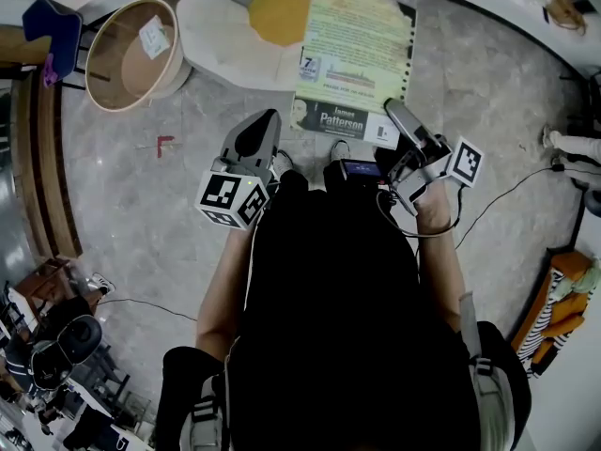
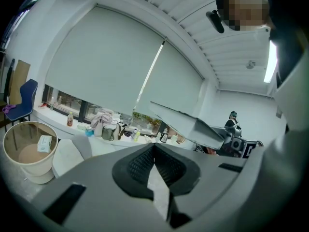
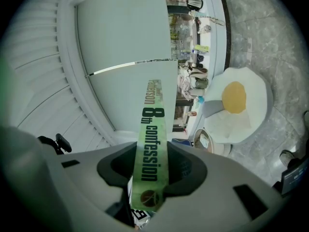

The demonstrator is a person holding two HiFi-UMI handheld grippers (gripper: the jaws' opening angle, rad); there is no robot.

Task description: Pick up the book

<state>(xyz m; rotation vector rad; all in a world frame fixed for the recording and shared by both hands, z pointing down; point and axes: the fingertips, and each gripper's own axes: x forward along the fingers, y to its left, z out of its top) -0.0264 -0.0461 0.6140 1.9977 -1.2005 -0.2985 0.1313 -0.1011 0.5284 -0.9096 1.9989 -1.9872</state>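
Note:
The book [image 1: 358, 53], pale green with a dark author band along its near edge, hangs flat above the marble floor. My right gripper [image 1: 402, 117] is shut on its near right corner. In the right gripper view the green spine of the book [image 3: 152, 124] runs straight up between the dark pads of the right gripper [image 3: 150, 154]. My left gripper [image 1: 256, 132] is held beside the book's near left corner, apart from it. Its jaws are shut with nothing between them, as the left gripper view shows [image 2: 154, 149]. From there the book [image 2: 186, 123] appears edge-on.
A round tub [image 1: 131, 53] with a small box inside stands on the floor at the left. A fried-egg-shaped cushion [image 1: 246, 19] lies under the book's far side. A cable [image 1: 512, 194] trails at the right, and a wooden bench [image 1: 45, 158] runs along the left.

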